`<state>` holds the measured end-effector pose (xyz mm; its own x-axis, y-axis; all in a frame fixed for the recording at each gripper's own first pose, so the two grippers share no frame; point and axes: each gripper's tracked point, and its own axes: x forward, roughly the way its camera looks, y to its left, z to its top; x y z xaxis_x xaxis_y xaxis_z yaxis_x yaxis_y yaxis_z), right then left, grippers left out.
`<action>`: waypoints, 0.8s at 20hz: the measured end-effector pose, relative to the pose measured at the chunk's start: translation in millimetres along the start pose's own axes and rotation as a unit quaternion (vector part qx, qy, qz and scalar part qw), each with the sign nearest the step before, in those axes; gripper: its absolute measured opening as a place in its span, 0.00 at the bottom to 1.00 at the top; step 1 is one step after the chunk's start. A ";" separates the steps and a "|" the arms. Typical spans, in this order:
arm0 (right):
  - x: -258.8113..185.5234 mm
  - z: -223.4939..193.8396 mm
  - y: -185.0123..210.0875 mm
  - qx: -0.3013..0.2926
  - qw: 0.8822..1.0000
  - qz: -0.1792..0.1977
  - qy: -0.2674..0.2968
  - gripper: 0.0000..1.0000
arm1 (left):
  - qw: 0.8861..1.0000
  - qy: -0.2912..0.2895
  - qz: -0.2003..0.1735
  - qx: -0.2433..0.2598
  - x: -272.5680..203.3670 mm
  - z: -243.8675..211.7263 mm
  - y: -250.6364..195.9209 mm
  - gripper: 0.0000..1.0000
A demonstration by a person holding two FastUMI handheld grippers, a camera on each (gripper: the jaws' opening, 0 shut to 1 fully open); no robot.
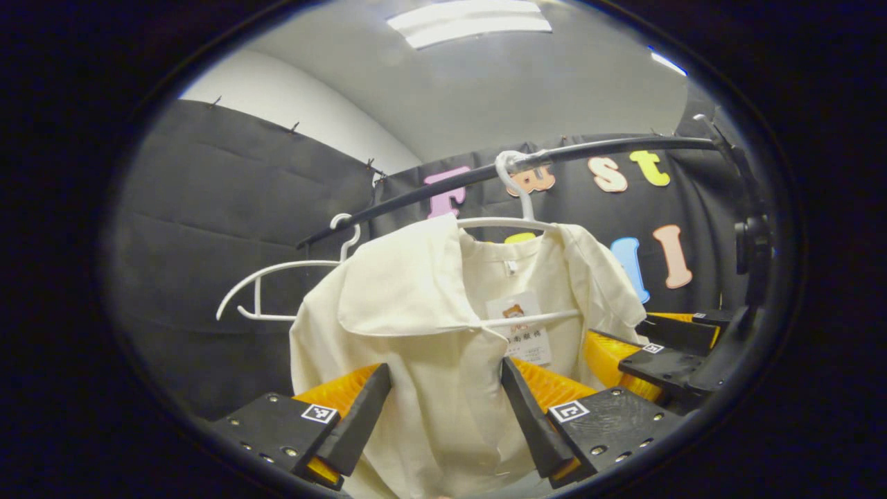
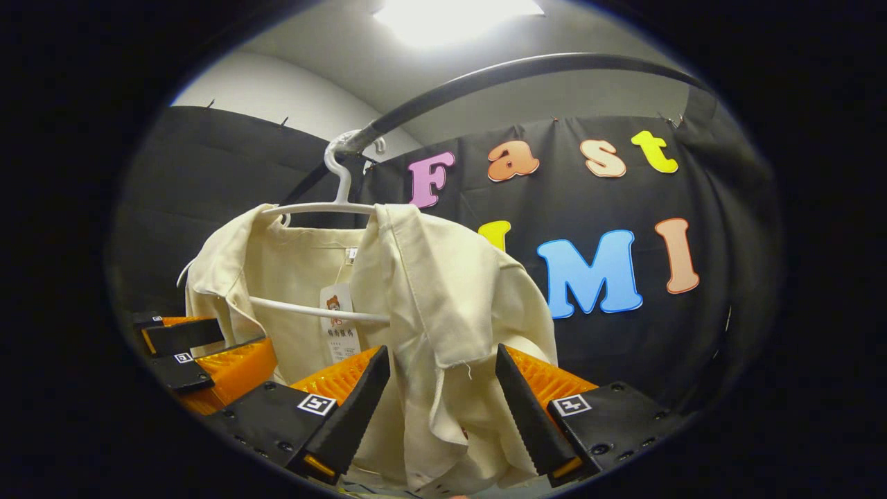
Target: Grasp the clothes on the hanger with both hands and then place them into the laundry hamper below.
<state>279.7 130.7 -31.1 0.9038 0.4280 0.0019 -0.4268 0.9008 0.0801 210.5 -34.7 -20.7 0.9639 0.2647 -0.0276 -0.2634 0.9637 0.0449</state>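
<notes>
A cream shirt (image 1: 416,305) hangs on a white hanger (image 1: 516,223) hooked over a black rail (image 1: 443,186). My left gripper (image 1: 443,367) is open, and the shirt's front panel hangs in the gap between its fingers. Off to the right, my right gripper (image 1: 630,344) reaches in at the shirt's far side. In the right gripper view, the shirt (image 2: 443,291) hangs from the hanger (image 2: 326,206) on the rail (image 2: 485,73). My right gripper (image 2: 441,350) is open with the shirt's shoulder and side fold between its fingers. My left gripper (image 2: 215,357) sits low at the left.
An empty white hanger (image 1: 277,291) hangs on the rail left of the shirt. A paper tag (image 1: 523,326) dangles inside the collar. A black rack post (image 1: 752,242) stands at the right. Black cloth walls close in behind and on both sides.
</notes>
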 end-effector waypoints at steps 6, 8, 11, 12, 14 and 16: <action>23.7 -13.0 -4.3 0.009 1.000 -0.006 0.021 0.96 | 0.999 0.007 0.041 0.026 16.2 -8.3 7.4 0.92; 28.8 -20.8 -1.8 0.013 0.999 -0.003 0.029 0.92 | 0.998 0.005 0.056 0.033 22.0 -7.9 12.1 0.89; 38.9 -24.9 0.2 0.024 0.999 0.002 0.037 0.73 | 0.997 0.008 0.064 0.034 18.9 -8.5 15.5 0.70; 40.6 -24.8 -1.2 0.024 0.999 0.000 0.039 0.55 | 0.997 0.008 0.066 0.038 19.7 -7.3 17.3 0.70; 43.1 -23.4 -2.6 0.019 0.999 -0.006 0.036 0.18 | 0.998 0.012 0.060 0.031 22.4 -10.7 23.1 0.44; 38.6 -17.4 -2.4 0.003 1.000 -0.012 0.027 0.03 | 0.998 0.016 0.052 0.033 18.0 -10.5 28.0 0.19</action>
<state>315.0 146.3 -48.5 0.9109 0.4092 -0.0535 -0.4041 0.9108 0.0848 220.1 -2.7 -30.4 0.9297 0.3647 -0.0511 -0.3573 0.9269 0.1145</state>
